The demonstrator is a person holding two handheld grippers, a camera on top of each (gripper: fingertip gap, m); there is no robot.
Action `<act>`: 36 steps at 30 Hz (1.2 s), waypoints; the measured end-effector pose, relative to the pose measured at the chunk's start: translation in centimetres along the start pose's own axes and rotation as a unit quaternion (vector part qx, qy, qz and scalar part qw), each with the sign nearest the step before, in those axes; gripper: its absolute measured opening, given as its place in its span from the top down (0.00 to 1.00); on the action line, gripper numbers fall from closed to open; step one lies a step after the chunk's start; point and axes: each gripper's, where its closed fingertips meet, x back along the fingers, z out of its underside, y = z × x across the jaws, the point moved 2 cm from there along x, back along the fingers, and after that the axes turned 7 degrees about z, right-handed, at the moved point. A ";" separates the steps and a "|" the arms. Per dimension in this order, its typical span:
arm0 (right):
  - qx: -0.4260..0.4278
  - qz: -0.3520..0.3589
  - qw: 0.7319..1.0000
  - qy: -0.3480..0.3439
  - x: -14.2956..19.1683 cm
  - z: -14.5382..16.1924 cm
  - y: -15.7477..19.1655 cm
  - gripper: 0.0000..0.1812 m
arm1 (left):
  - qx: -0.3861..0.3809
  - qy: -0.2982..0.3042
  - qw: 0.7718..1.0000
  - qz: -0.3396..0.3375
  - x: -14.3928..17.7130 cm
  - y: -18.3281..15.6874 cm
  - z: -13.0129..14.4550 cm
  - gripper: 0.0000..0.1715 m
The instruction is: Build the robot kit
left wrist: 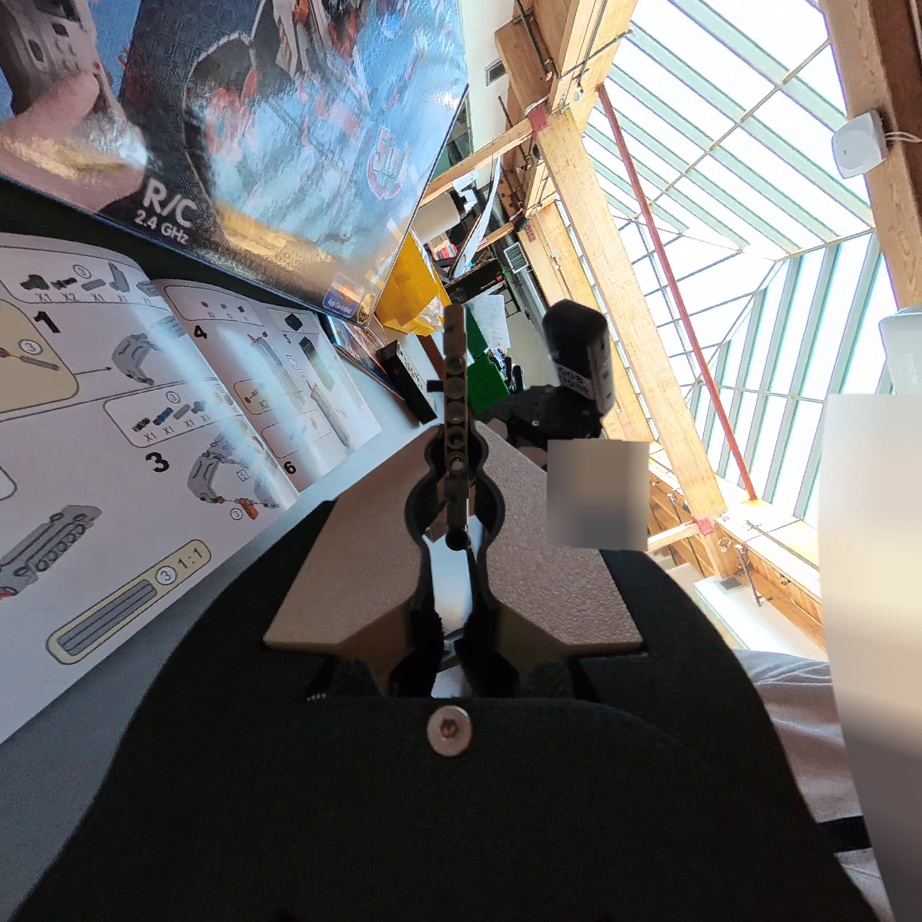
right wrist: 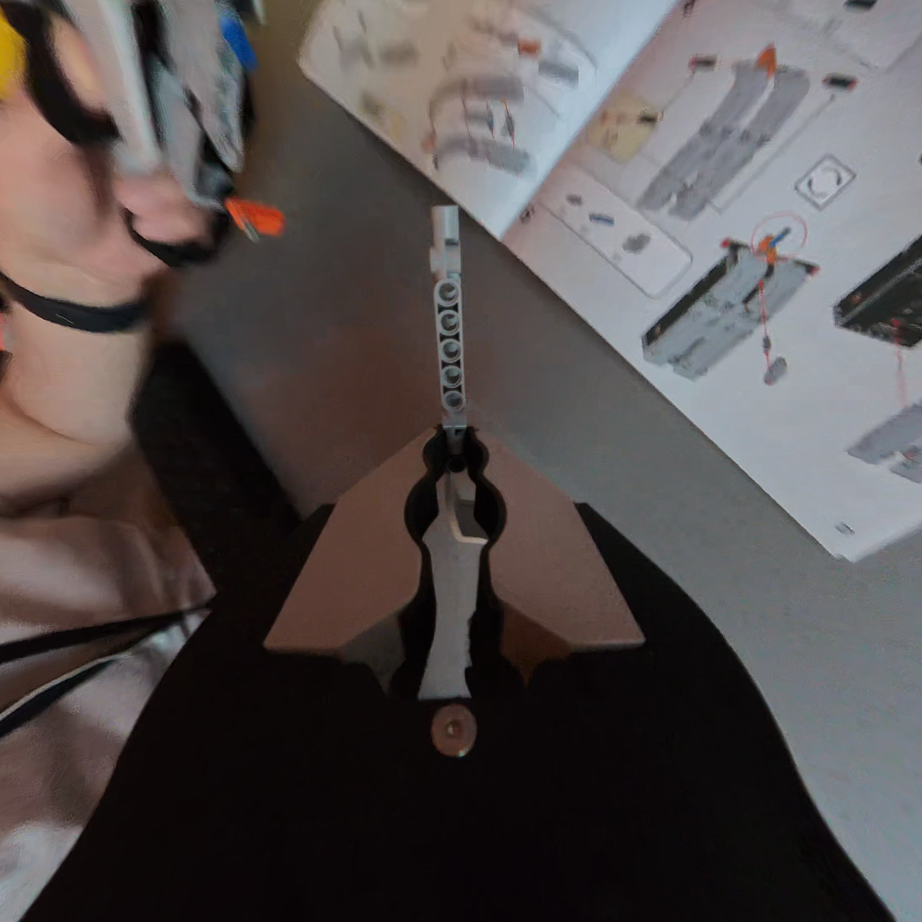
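Left wrist view first: the left gripper (left wrist: 455,479) has its two tan fingers (left wrist: 379,529) pinched in tight on a dark beam with holes (left wrist: 455,399), which sticks straight out past the tips. There's a little black pin (left wrist: 456,539) at the near end of it, sitting between the fingers. The whole shot is tipped over sideways. Down the left side runs a pale grey desk (left wrist: 80,758) with an open instruction booklet (left wrist: 149,424) lying flat on it, pages of numbered building steps. Right behind the booklet a big printed toy box (left wrist: 279,149) stands up along the far edge of the desk. Further back there's a yellow bin (left wrist: 411,289) and a green bin (left wrist: 486,381), plus a black handle-like device (left wrist: 578,354); can't tell what that is. The room has chunky wooden beams (left wrist: 613,279) and a bright glass roof (left wrist: 738,239).

Right wrist view, which is pretty blurry: the right gripper (right wrist: 455,439) is closed narrow on the end of a light grey beam with holes (right wrist: 450,344), only its bottom tip caught between the fingers (right wrist: 369,549), the rest poking forward over the grey desk (right wrist: 648,648). The booklet (right wrist: 748,299) lies open toward the upper right. At upper left a hand (right wrist: 90,209) holds a grey half-built model (right wrist: 199,100) with an orange piece (right wrist: 257,219) sticking out of it, well apart from the grey beam.
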 end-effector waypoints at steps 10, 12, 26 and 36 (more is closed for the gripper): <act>0.172 0.175 0.945 0.217 -1.8 4.2 -1.2 0.92 | 0.006 0.012 1.000 -0.004 0.1 0.4 0.2 0.97; 0.182 0.170 0.945 0.212 -1.9 3.9 -1.1 0.87 | 0.006 0.014 1.000 -0.004 0.0 0.4 0.3 0.98; 0.218 0.116 0.963 0.109 -3.3 0.2 0.5 0.97 | 0.008 0.013 1.000 -0.004 0.0 0.5 0.3 0.98; -0.059 -0.245 0.892 -0.376 6.1 -8.0 2.2 0.98 | -0.049 0.001 0.995 0.082 -1.2 -2.8 0.2 0.98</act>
